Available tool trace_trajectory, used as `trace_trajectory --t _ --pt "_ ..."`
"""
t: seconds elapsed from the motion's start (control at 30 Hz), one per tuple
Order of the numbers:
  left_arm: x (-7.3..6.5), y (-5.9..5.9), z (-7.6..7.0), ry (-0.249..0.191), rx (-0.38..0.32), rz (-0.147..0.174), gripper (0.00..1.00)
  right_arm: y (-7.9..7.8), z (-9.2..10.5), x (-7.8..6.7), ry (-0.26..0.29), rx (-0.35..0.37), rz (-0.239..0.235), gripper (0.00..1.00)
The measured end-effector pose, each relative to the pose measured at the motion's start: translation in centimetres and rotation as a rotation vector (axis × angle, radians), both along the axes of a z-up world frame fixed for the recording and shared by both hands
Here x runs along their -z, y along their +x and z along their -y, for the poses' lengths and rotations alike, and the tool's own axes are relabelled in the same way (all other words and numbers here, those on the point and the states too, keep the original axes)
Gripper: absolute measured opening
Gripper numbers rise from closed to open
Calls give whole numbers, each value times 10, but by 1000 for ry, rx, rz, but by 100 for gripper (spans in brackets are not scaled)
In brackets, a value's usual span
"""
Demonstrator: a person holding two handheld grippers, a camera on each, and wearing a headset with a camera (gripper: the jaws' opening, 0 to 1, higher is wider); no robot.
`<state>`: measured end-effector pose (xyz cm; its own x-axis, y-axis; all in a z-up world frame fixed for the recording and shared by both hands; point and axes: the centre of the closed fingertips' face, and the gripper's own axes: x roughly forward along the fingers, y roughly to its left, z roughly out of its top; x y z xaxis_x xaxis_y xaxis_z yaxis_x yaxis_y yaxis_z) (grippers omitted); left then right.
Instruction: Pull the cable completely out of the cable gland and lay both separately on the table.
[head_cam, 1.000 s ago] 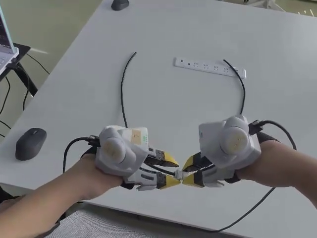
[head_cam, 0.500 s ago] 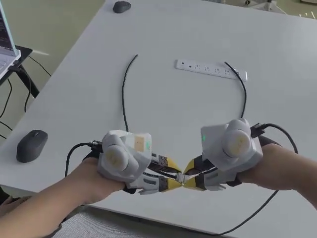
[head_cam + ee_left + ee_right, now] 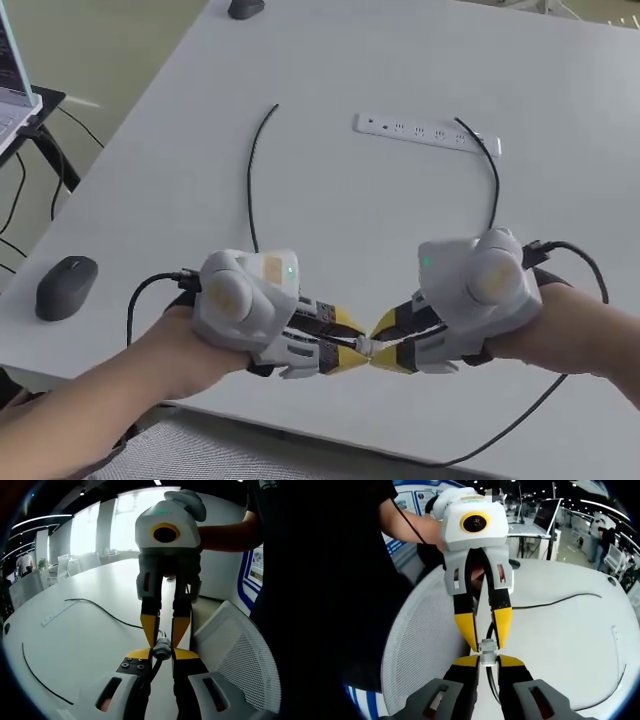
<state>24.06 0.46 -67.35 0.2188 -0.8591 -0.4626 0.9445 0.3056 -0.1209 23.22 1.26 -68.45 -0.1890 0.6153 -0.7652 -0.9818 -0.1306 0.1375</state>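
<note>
Standing by the desk (image 3: pixel 330 60), I see almost nothing has shifted over the last second. The person's forearms still reach in over the near edge, and the two tools stay nose to nose with no gap opening between them. By my reckoning the pull has not really begun, so the whole task lies ahead: cable out, then both pieces laid apart.

The left tool (image 3: pixel 352 345) comes in from the left, rolled on its side, jaws pointing right. The right tool (image 3: pixel 380 345) mirrors it, jaws pointing left. Both are clenched, tips touching, on the same small piece. The cable (image 3: pixel 250 180) runs in a long black curve across the desk toward the left tool and passes between its jaws. In the right gripper view a short black length also shows between the right tool's jaws. The gland (image 3: pixel 488 652), a pale ribbed fitting, sits pinched among all four yellow tips near the desk's near edge, the cable still threaded through it.
</note>
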Motion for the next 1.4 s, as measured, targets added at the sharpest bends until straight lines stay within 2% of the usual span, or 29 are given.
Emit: trace_trajectory --t 0.1,0.17,0.23,0.3,0.33,0.37,0.4,0.43,0.53,0.57,0.6,0.67,0.7,0.73,0.83,0.93,1.0,1.07,1.33,1.4 --pt "-5 1 -1 -24 -7 -10 15 4 1 -5 39 43 -26 11" --pt "-9 1 0 -51 -20 -30 15 7 4 -9 64 87 -64 13" --pt "-11 2 0 -65 -28 -37 15 10 5 -10 89 120 -96 15" --pt "-12 2 1 -78 -30 -44 15 9 9 -13 115 144 -147 16" --pt "-13 1 1 -82 -29 -44 15 9 9 -18 152 169 -203 16" --pt "-14 1 1 -84 -30 -44 15 9 9 -20 164 182 -228 17" --pt "-14 0 1 -87 -31 -47 15 8 10 -24 193 216 -292 17" --pt "-14 0 0 -88 -31 -48 15 11 11 -25 209 234 -314 17" --pt "-16 0 0 -101 -36 -53 15 15 11 -34 287 308 -441 16" --pt "-17 0 -1 -105 -39 -53 15 14 10 -36 305 316 -474 15" --pt "-19 0 -1 -111 -41 -51 15 12 10 -38 320 330 -527 15" --pt "-22 0 -1 -124 -44 -50 15 14 8 -39 351 360 -591 15" --pt "-23 1 -1 -127 -45 -50 15 14 8 -37 349 370 -613 15" --pt "-24 0 -1 -131 -45 -50 15 14 7 -36 358 369 -618 15" --pt "-25 0 -1 -135 -44 -52 15 7 5 -37 362 358 -681 14" --pt "-26 -1 -1 -135 -43 -50 15 6 4 -34 359 355 -690 14" --pt "-26 -3 -1 -134 -38 -39 15 3 3 -37 364 352 -723 14" --pt "-27 -3 0 -141 -40 -46 15 -2 2 -37 360 334 -757 12" --pt "-27 -6 -1 -137 -27 -41 15 -6 1 -38 354 309 -791 11" --pt "-27 -7 -1 -134 -24 -39 15 -8 0 -39 360 295 -785 9"
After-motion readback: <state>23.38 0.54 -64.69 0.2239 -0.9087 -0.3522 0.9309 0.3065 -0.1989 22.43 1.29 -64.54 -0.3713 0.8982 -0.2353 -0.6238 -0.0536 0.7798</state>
